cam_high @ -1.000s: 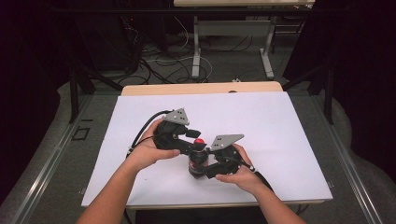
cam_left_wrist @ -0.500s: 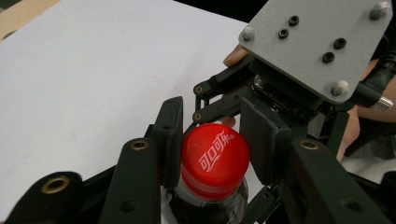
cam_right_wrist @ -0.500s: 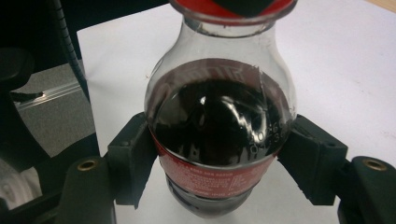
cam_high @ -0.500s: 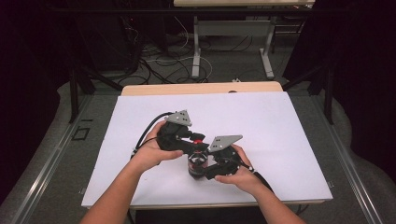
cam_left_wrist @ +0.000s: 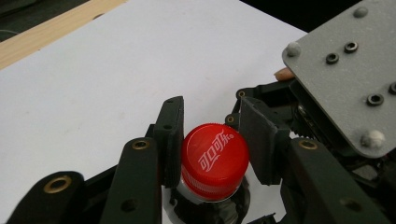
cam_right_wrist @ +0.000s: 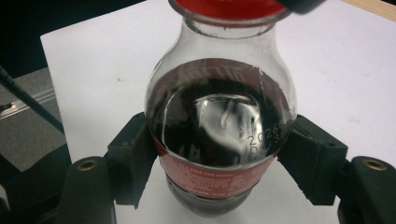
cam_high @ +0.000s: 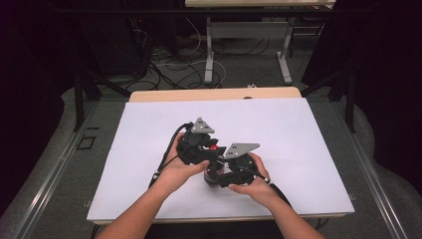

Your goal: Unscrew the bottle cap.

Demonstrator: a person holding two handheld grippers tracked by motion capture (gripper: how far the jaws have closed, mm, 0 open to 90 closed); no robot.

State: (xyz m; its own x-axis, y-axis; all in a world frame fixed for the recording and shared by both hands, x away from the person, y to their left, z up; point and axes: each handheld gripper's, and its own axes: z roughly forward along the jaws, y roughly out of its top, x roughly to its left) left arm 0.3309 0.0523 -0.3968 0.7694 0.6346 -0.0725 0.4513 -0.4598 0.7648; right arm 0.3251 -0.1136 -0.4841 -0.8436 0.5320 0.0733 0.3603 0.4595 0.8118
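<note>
Small cola bottle [cam_right_wrist: 219, 140] stands on the white desk [cam_high: 298, 129], near its front edge. Right claw [cam_right_wrist: 219, 158] is pinching the bottle's body, both pads tight against the label band. Left claw [cam_left_wrist: 212, 144] pinches the red cap [cam_left_wrist: 214, 158] (white lettering on top), jaws touching both sides.

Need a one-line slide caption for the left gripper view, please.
Left claw closed on the red cap of a cola bottle.
</note>
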